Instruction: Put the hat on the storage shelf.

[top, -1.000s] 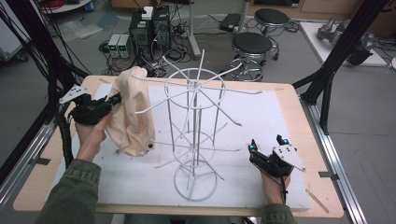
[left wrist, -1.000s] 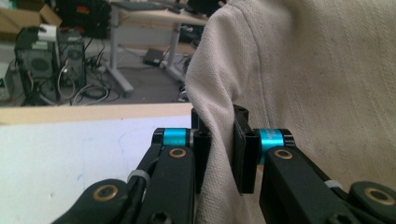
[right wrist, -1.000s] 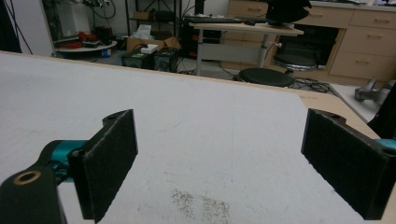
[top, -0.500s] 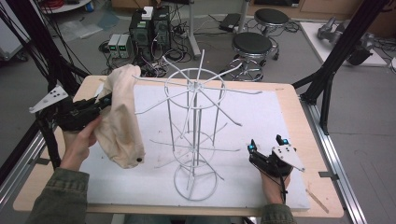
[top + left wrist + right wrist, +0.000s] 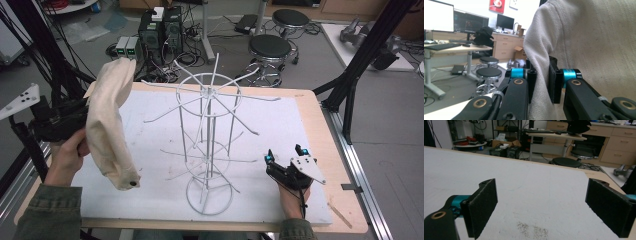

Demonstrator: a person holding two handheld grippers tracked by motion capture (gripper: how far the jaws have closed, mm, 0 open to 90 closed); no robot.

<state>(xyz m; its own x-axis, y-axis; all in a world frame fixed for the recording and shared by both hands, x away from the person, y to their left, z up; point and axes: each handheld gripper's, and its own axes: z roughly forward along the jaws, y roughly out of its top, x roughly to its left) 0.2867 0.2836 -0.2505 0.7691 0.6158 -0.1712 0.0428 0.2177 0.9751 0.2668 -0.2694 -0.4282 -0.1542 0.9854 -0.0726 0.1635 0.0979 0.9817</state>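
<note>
Left gripper (image 5: 541, 82) pinched cream cloth bag (image 5: 111, 125), lifted over table's left edge beside wire rack (image 5: 207, 140). Soft, light, floppy; grip near top hem. Right gripper (image 5: 544, 207) spread, empty, near table's front right corner.

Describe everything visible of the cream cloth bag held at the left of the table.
The cloth bag is cream, coarse-woven fabric, limp and folded over at its top. It hangs lifted off the white mat, to the left of the white wire rack and apart from it. A small dark eyelet sits at its lower corner. The left claw is shut on a fold of the fabric, its pads pinching it from both sides.
</note>
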